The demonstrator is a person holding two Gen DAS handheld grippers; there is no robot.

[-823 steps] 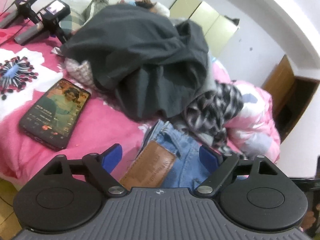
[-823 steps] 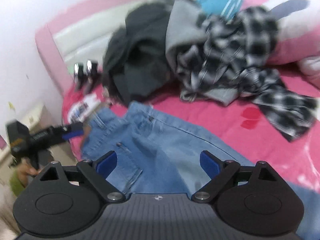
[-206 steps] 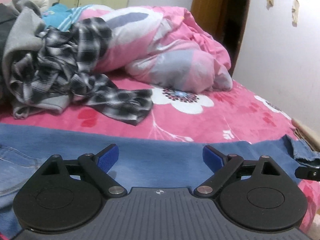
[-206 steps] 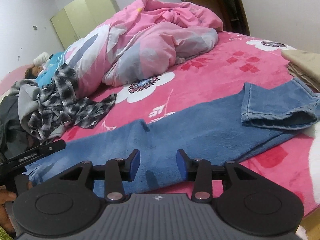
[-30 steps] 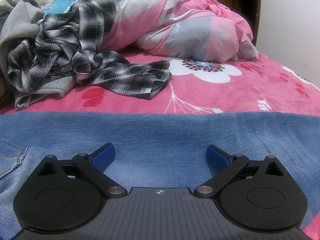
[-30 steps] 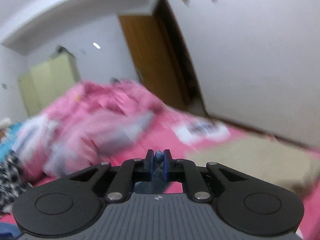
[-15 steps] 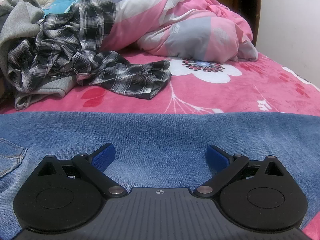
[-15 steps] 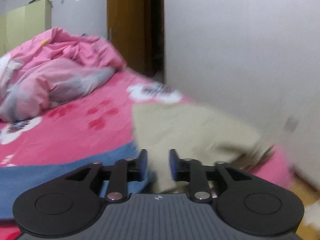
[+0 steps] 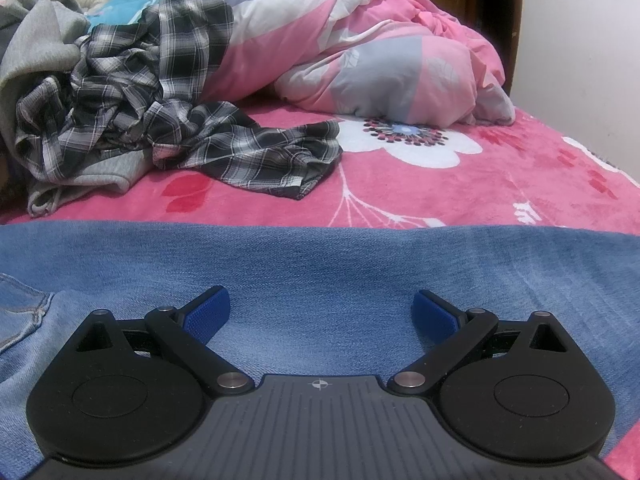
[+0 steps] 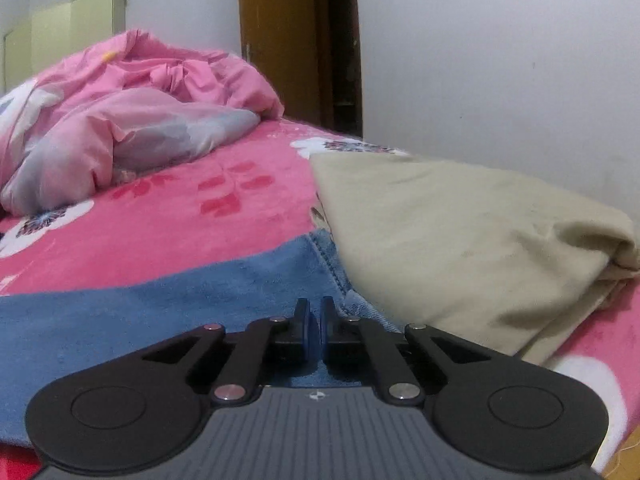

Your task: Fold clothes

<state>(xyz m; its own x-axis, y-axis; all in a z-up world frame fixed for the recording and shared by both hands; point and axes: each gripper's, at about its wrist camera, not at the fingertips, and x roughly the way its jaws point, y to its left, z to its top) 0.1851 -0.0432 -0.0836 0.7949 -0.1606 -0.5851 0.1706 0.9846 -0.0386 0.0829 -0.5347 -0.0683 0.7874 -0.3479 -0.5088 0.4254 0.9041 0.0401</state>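
Right gripper [image 10: 314, 320]: its jaws are standing almost together, having just been closing; denim is lying right under the tips, near the hem, but whether a fold is being pinched between the pads is not showing.
Left gripper [image 9: 320, 314]: its jaws are gaping wide, gripping nothing, hovering low over the middle of the jeans.
Jeans [image 9: 320, 264]: they are lying flat along the near edge of the bed, stretching left to right; the leg end [image 10: 320, 252] is lying at the right, touching the folded beige trousers [image 10: 460, 224].
Bed [image 9: 400, 188]: its pink floral blanket is running far behind the denim; the checked shirt [image 9: 192, 136] is heaped far left; the pink duvet [image 9: 360, 52] is bunched at the far side.
Doing the step well: the right gripper should be taking both layers of the hem, clear of the beige trousers; the left should be pinning the mid-leg while the end is being carried over leftward, edges matching.
Change from half a second earlier: the right view is sitting lower and nearer the hem; the jaws are standing closer together; the left view is staying as it was.
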